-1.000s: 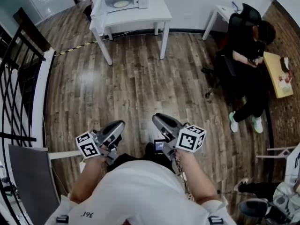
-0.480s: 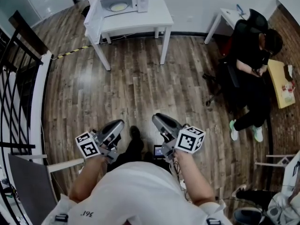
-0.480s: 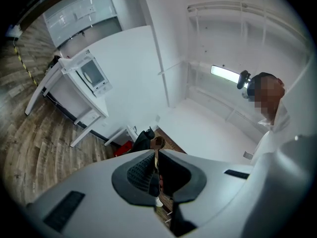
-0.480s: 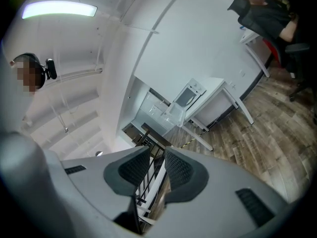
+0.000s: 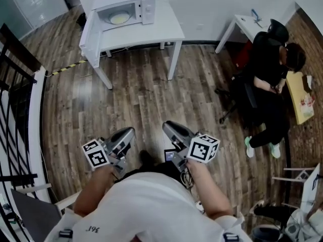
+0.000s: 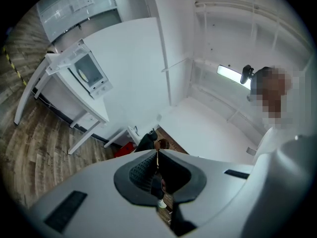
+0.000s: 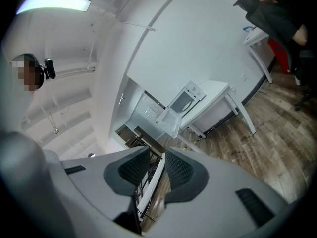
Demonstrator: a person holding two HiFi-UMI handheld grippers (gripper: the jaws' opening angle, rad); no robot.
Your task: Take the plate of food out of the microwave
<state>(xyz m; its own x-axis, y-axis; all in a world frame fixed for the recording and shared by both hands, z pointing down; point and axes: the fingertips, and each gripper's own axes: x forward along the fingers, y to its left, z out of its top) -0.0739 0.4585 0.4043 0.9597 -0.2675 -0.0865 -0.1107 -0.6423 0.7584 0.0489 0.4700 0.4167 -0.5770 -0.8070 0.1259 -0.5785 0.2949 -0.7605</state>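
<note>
A white microwave [image 5: 126,9] stands on a white table [image 5: 161,26] far ahead, its door [image 5: 87,33] swung open to the left. Inside it lies a pale plate of food [image 5: 119,18]. The microwave [image 6: 86,73] is small and far off in the left gripper view, and the microwave [image 7: 184,100] is just as distant in the right gripper view. My left gripper [image 5: 127,133] and right gripper [image 5: 167,127] are held close to my body, well short of the table. The left gripper [image 6: 157,152] is shut on nothing. The right gripper [image 7: 157,155] has a narrow gap between its pads and holds nothing.
A person in black [image 5: 272,59] sits on an office chair at the right, beside a second white table [image 5: 242,24] and a yellow box [image 5: 300,92]. A black railing [image 5: 20,84] runs along the left. A yellow-black strip [image 5: 65,67] lies on the wooden floor near the table's leg.
The table and microwave have slid lower and left in the head view and look nearer. Both grippers keep the same pose in front of my body.
</note>
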